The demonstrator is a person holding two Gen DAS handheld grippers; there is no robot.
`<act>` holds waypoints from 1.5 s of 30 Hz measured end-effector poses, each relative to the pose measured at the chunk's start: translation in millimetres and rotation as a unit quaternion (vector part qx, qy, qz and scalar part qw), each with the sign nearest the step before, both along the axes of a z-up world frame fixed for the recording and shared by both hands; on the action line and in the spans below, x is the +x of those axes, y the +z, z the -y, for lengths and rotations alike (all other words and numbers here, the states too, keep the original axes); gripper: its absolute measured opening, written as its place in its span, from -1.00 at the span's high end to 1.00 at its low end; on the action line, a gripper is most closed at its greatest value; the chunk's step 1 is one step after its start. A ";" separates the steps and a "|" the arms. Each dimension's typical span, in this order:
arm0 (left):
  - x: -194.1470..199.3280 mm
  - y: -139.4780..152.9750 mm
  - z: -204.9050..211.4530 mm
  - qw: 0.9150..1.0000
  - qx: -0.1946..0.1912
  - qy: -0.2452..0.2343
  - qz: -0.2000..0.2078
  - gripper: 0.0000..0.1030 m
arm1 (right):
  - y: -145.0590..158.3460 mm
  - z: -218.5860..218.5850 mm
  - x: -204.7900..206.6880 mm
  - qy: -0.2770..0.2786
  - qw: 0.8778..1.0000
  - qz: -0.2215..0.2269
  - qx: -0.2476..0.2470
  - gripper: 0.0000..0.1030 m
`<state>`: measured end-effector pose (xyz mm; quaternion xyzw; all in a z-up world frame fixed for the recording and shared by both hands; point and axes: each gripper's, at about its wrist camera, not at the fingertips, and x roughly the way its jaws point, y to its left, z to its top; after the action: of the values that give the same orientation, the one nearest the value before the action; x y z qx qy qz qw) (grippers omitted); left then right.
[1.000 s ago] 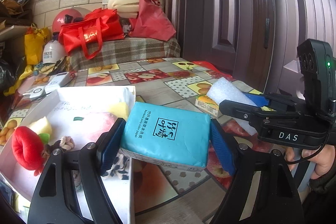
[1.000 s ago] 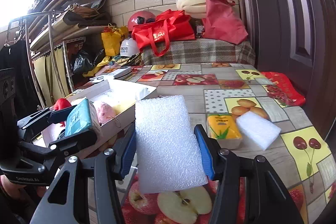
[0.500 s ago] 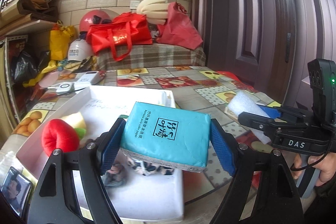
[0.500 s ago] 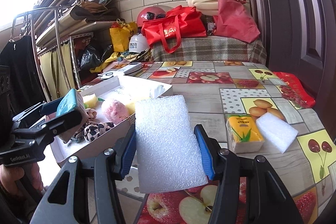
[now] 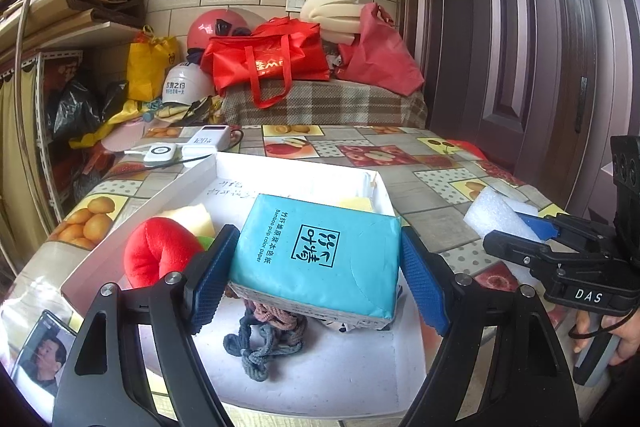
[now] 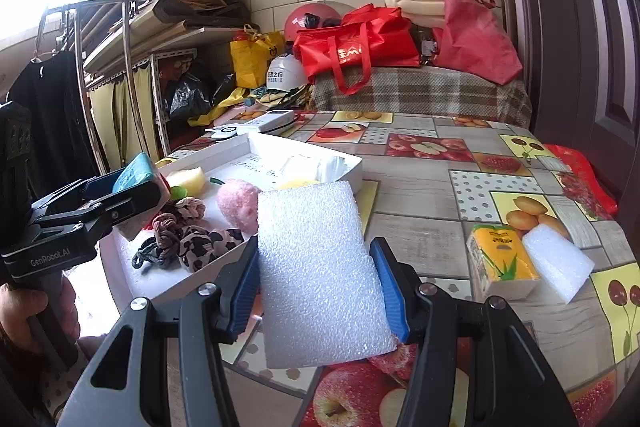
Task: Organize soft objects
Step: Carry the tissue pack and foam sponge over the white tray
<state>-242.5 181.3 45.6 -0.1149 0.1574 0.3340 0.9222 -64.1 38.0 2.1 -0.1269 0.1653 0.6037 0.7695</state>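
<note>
My left gripper (image 5: 316,263) is shut on a teal tissue pack (image 5: 316,259) and holds it above the white box (image 5: 288,163). In the box lie a red plush toy (image 5: 158,257), a yellow sponge (image 5: 192,221) and dark hair ties (image 5: 264,331). My right gripper (image 6: 320,287) is shut on a white foam pad (image 6: 320,279), held over the table just right of the box (image 6: 348,163). From the right wrist view the box also holds a pink plush ball (image 6: 238,203) and patterned scrunchies (image 6: 192,239).
A yellow tissue pack (image 6: 500,259) and a white foam block (image 6: 556,259) lie on the fruit-pattern tablecloth at the right. White devices (image 5: 208,139) sit behind the box. Red bags (image 5: 272,59), helmets and a plaid-covered bench stand at the back. A door is on the right.
Both grippers have moved left with their loads. The teal pack now hangs over the box's middle instead of its right edge, and the foam pad has come closer to the box.
</note>
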 end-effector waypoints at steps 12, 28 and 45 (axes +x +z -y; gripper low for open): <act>-2.1 -1.5 -7.3 1.000 0.000 0.013 -0.003 -0.56 | -1.0 -8.2 -1.1 0.008 1.000 -0.007 -0.006 -0.06; -7.7 -7.7 -42.7 0.999 -0.031 0.033 -0.010 -0.56 | -3.2 -48.5 -5.7 0.023 0.999 -0.030 -0.018 -0.06; -22.8 -5.7 -51.0 0.997 -0.045 0.067 0.017 -0.56 | -8.1 -74.3 -55.4 0.141 0.988 0.016 -0.055 -0.05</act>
<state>-265.3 232.3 39.9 -0.1724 0.1492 0.3854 0.8942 -119.6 112.3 -6.0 -0.2002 0.1663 0.6938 0.6715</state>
